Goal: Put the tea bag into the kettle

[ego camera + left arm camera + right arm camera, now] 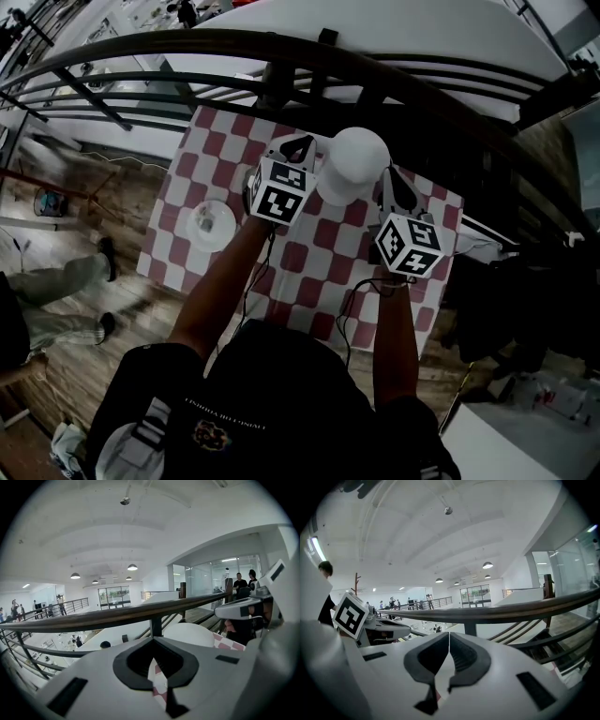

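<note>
**Kettle flanked, tea bag not picked up**

Dish (pixel 198 225) at left edge of counter (pixel 314 281) carries a small thing, prob. the tea bag (pixel 212 221); too small to be sure. Left hand-held gripper (pixel 151 638) is closed w/ nothing in it. Kettle (pixel 352 164) sits just beside it. Right hand-held gripper (pixel 449 633) is closed too, empty. Risk: a sideways swing knocks the kettle, as both sit so close. Forearms stretched fwd, both grippers tipped slightly down.

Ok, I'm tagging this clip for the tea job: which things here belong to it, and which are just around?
Job: white kettle; small dish, what it holds too small to tell; left gripper and right gripper, both shut.
Just around: checked tablecloth; railing; a passer-by's legs.
</note>
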`<state>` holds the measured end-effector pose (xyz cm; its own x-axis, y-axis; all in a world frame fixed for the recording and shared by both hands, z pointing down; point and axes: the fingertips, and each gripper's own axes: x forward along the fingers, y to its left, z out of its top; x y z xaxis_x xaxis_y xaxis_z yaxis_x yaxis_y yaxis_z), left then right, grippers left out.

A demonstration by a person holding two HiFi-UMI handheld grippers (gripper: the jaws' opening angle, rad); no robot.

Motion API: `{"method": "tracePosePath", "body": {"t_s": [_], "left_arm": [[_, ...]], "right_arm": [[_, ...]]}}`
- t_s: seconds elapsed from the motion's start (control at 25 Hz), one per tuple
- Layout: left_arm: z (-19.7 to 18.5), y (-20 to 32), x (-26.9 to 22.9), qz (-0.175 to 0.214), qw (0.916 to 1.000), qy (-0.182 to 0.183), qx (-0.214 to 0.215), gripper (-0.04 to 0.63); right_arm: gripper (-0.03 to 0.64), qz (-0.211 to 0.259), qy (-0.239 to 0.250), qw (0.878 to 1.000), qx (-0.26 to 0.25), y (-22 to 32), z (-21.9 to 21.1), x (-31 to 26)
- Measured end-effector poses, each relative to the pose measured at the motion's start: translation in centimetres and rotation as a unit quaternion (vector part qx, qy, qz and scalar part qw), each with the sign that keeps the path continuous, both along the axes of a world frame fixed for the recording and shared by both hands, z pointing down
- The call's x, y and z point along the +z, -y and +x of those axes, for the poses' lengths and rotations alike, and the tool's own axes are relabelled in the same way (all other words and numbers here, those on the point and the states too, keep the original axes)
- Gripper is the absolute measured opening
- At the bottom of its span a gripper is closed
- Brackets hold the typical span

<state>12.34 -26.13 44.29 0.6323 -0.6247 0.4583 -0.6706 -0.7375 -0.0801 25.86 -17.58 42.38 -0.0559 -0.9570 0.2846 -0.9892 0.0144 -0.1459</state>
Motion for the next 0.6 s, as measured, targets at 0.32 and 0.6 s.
{"method": "tracePosePath", "body": {"t_s": [0.32,0.6], "left_arm": [[0.6,1.6,1.2,-0.009,0.9999,0.007,-0.002,-0.002],[0.9,1.7,2.0,-0.015,0.9998,0.009,0.002,-0.002]], "right_arm": [[0.014,-0.01,0.001,1.0,0.008,0.3,0.7,0.9],[0.014,-0.016,0.002,1.0,0.011,0.5,0.8,1.6]]}}
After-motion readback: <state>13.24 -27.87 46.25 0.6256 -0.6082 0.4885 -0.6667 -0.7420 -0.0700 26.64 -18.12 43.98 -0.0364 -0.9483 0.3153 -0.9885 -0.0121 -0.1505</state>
